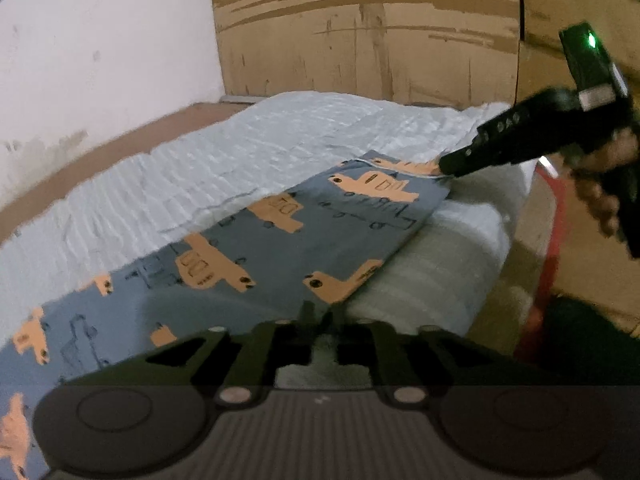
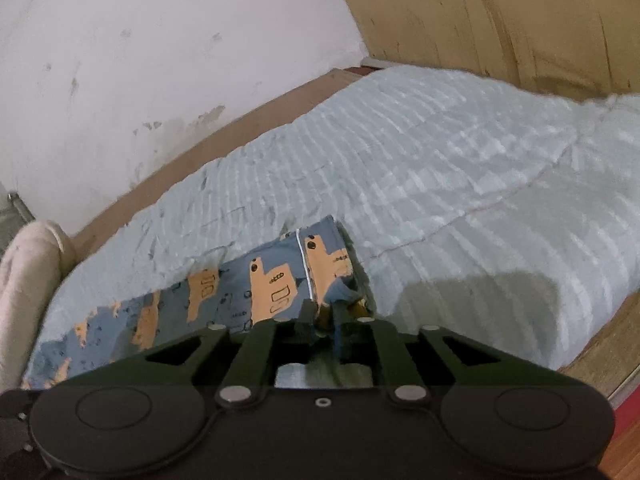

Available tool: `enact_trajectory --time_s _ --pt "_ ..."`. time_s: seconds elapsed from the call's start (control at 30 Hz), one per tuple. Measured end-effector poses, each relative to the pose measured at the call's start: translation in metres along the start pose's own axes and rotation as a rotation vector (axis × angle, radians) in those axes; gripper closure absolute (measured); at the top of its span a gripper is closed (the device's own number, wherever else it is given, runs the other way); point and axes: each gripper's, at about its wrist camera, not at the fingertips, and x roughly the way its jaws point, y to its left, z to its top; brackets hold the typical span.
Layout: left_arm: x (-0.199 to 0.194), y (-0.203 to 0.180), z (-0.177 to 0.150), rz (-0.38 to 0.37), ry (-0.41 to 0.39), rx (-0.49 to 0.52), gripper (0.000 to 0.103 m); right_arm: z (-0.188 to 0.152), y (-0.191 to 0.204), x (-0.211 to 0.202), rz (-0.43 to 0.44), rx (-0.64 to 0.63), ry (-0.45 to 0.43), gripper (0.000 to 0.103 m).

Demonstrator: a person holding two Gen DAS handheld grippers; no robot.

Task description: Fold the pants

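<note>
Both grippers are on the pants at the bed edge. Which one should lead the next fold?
Probably right: the right gripper pinches the hem end of the pants, free to carry over. The left gripper grips mid-edge.

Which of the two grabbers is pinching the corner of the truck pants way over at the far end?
The right gripper. It pinches the far corner of the pants, by the bed's edge. The left gripper holds the near edge instead.

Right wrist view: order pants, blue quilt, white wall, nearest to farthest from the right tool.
1. Pants: pinched in the right tool, trailing left.
2. Blue quilt: under the pants, spreading ahead and right.
3. White wall: behind the bed, upper left.
</note>
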Motion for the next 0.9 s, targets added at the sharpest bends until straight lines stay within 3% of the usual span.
enact_trajectory --time_s 0.03,0.07,0.13,0.2,0.27,0.3,0.43,0.6,0.77,0.9 --pt "-0.002 0.002 0.001 -0.007 -0.007 -0.02 0.072 0.0 0.002 -0.001 -0.013 -0.019 -0.004 0.084" --pt "-0.005 0.003 0.001 -0.006 -0.014 -0.037 0.059 0.0 0.005 -0.002 -0.031 -0.044 -0.01 0.081" --pt "-0.01 0.008 0.004 -0.002 -0.03 -0.081 0.047 0.0 0.009 -0.003 -0.071 -0.082 -0.025 0.064" --pt "-0.019 0.014 0.007 0.006 -0.053 -0.132 0.026 -0.001 0.014 -0.008 -0.105 -0.11 -0.057 0.042" --pt "-0.031 0.022 0.011 0.073 -0.103 -0.191 0.007 -0.001 0.019 -0.012 -0.111 -0.128 -0.087 0.034" --pt "-0.036 0.026 0.012 0.114 -0.13 -0.214 0.002 0.0 0.022 -0.013 -0.112 -0.13 -0.098 0.029" --pt "-0.053 0.047 0.015 0.22 -0.174 -0.29 0.0 -0.002 0.046 -0.016 -0.065 -0.177 -0.123 0.021" --pt "-0.084 0.077 0.015 0.342 -0.214 -0.363 0.0 -0.02 0.096 -0.013 0.065 -0.266 -0.129 0.001" --pt "-0.139 0.126 0.004 0.459 -0.207 -0.443 0.0 -0.043 0.152 -0.004 0.218 -0.379 -0.131 0.001" --pt "-0.199 0.163 -0.02 0.646 -0.192 -0.494 0.0 -0.061 0.196 0.009 0.32 -0.458 -0.106 0.001"
